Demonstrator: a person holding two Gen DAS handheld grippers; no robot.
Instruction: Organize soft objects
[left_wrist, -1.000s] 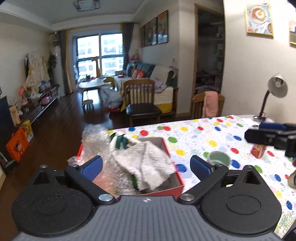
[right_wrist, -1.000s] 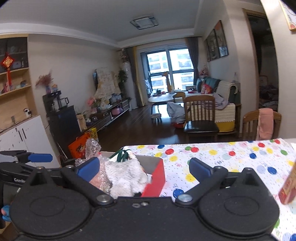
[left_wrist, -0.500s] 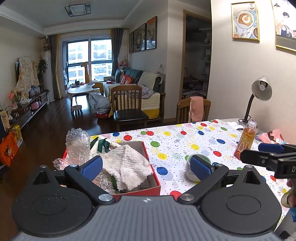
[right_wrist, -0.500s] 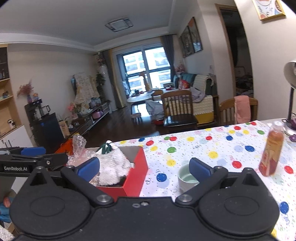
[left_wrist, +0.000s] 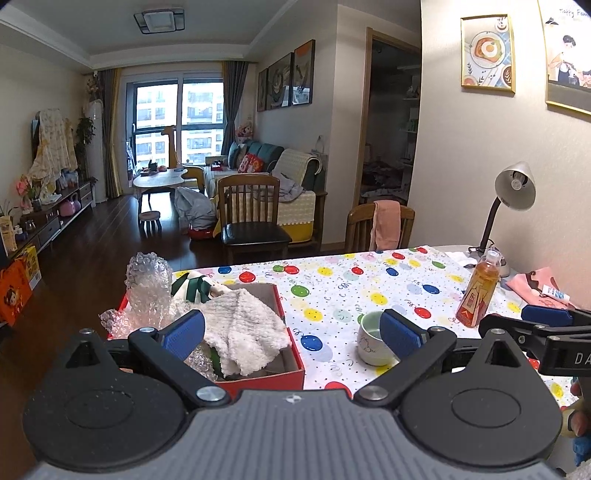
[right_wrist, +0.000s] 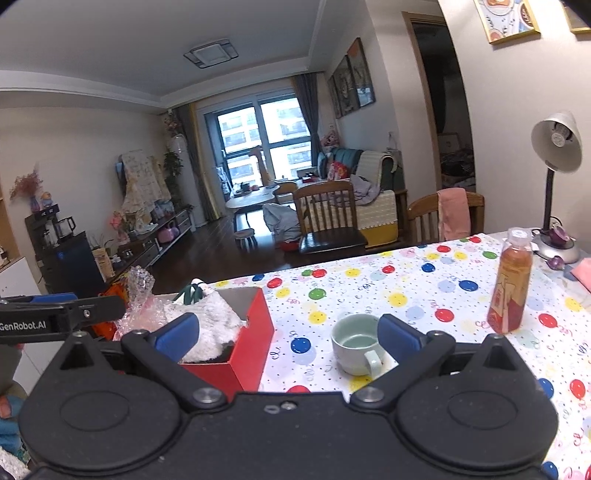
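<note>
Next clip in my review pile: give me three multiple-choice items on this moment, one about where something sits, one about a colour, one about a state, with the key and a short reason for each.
1. Where is the white fluffy cloth?
A. Inside the box
B. Draped over the lamp
C. Under the mug

2. What colour are the box's outer walls?
A. Blue
B. Red
C. Green

3. How do the left gripper and right gripper stand?
A. Both shut on the cloth
B. Left shut, right open
C. Both open, holding nothing

Key: 1 A, the cloth lies piled in the box beside the bubble wrap. 2 B, both views show red sides. 3 C, each wrist view shows wide-spread fingers with nothing between them.
</note>
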